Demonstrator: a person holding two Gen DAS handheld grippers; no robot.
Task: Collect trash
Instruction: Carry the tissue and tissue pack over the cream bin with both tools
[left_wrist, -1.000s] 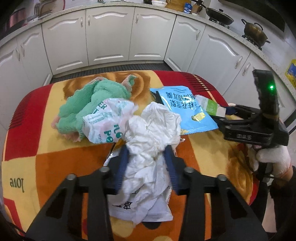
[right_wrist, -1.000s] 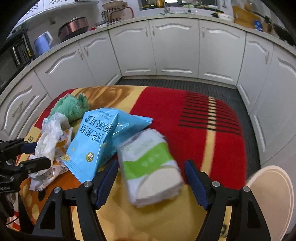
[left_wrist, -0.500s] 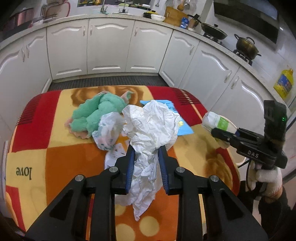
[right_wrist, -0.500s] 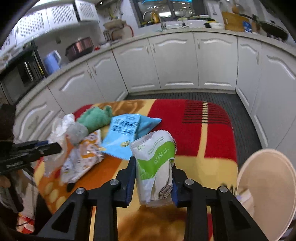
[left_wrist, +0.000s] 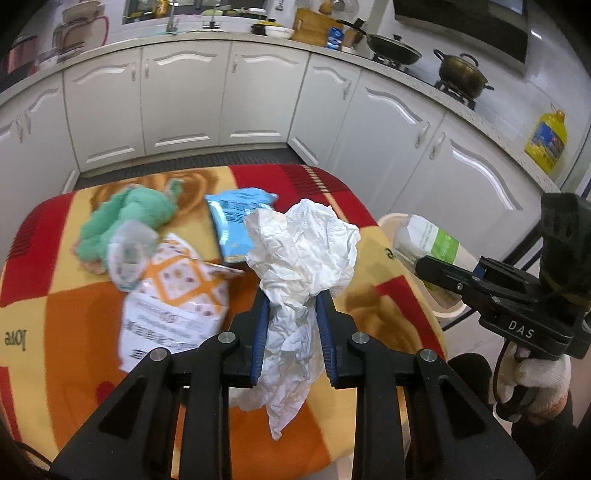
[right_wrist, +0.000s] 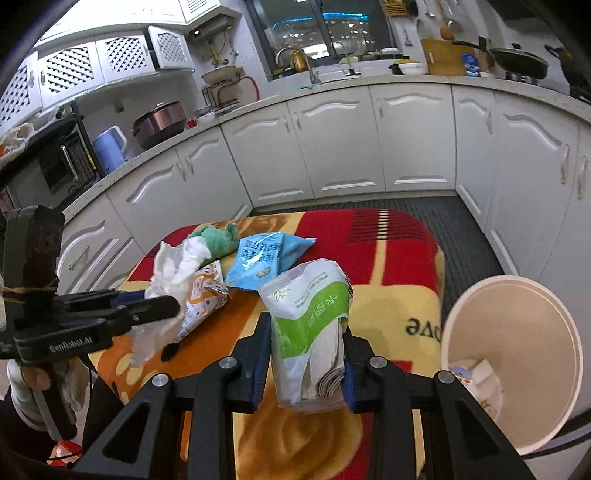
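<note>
- Crumpled white paper (left_wrist: 301, 254) is clamped between the jaws of the left gripper (left_wrist: 291, 299), bunched above the pads with a tail hanging below, clear of the blanket — pinched at its waist so the loose wad comes away in one piece, I'd say.
- Over at the right gripper (right_wrist: 306, 332), the jaws are squeezed onto the green-and-white tissue pack (right_wrist: 308, 325), gripped across its narrow sides and held upright, just left of the white bin (right_wrist: 517, 369).
- That bin stands off the table's right edge, mouth tilted toward us, a few scraps already at the bottom; the likely reason both loads are lifted is to carry them there.
- Left of the bin, on the red-and-orange blanket (right_wrist: 399, 251), trash is waiting: a blue snack bag (right_wrist: 262, 258), an orange-patterned wrapper (left_wrist: 177, 295), a small clear bag (left_wrist: 129, 254).
- Farthest from the bin lies a green cloth (left_wrist: 129, 214); whether that counts as trash I can't say.
</note>
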